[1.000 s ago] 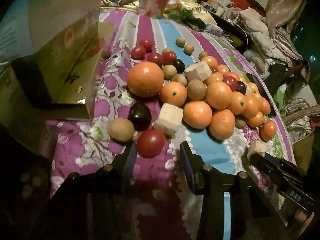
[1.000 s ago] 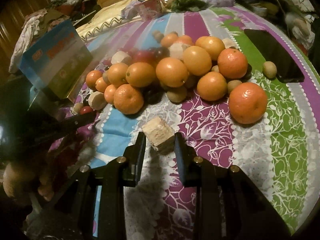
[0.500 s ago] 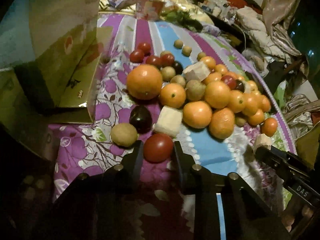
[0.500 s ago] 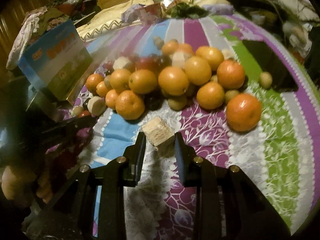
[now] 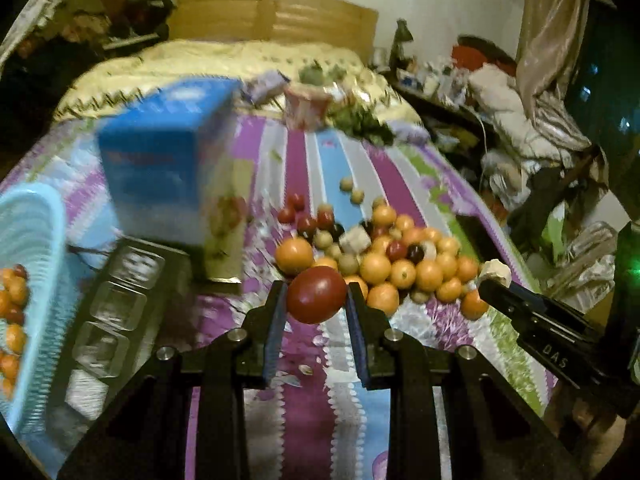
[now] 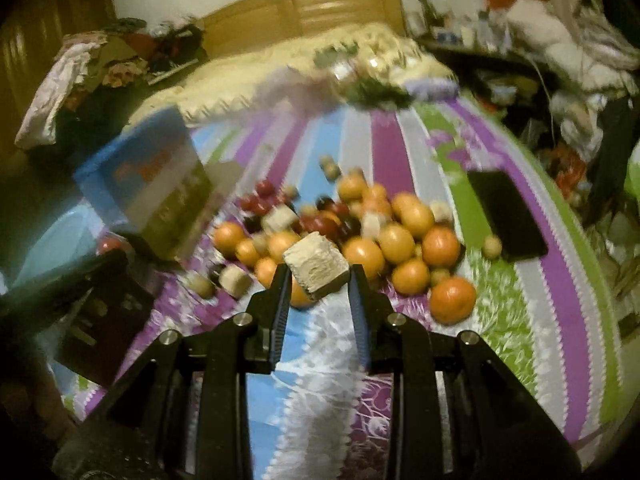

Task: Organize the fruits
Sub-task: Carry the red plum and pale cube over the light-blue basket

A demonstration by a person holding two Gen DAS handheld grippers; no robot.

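Both grippers are carrying at once here. The left gripper [image 5: 316,300] is pinching a round, glossy dark-red fruit [image 5: 317,294], tomato-like, squarely across its middle, and it is hanging clear of the striped purple, blue and green bedspread [image 5: 320,420]. The right gripper [image 6: 318,276] is clamping a pale beige, rough-sided cube [image 6: 316,266] between its pads, one corner tipped downward, also lifted off the cloth.

The loose heap of oranges, small red fruits and brown kiwi-like ones [image 5: 384,256] is lying mid-bed, towards the right edge. A light-blue slatted plastic basket [image 5: 36,240] is sitting at the left edge with oranges already inside; beside it are a clear compartmented tray [image 5: 116,312] and a blue cardboard box [image 5: 164,168]. A flat black phone-like slab [image 6: 506,216] is resting near the right edge.

Judging the handling: the red fruit looks smooth and soft-skinned, so it is likely to slip or bruise under a hard squeeze; the grip across the widest part seems right, with gentle pressure. The cube looks light and crumbly, and gripping flat face to flat face would probably suit it better than the present skewed hold. Which container each belongs in I cannot tell.
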